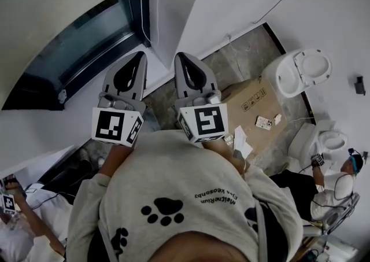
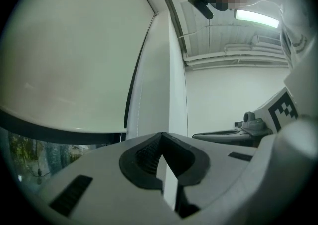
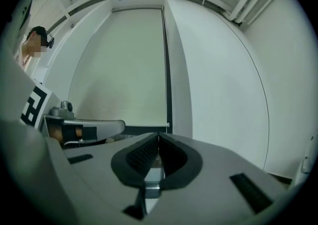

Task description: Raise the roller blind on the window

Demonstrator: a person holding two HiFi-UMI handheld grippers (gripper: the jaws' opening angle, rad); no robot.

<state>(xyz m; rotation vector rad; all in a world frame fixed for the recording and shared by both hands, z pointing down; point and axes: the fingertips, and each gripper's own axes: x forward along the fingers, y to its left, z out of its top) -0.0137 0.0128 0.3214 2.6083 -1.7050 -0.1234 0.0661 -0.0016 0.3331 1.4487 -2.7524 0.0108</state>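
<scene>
Head view only: box [image 1: 254, 102] and toilet [image 1: 300, 70] on floor at right. Right gripper view only: full drop of blind [image 3: 124, 65], hem low over window [image 1: 81, 47]. Left gripper [image 2: 161, 133] and right gripper [image 3: 159, 133] pressed together, empty, side by side; blind ahead, untouched.

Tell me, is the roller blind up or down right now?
Mostly down. The roller blind hangs low, leaving only a dark strip of window glass below its bottom edge.
</scene>
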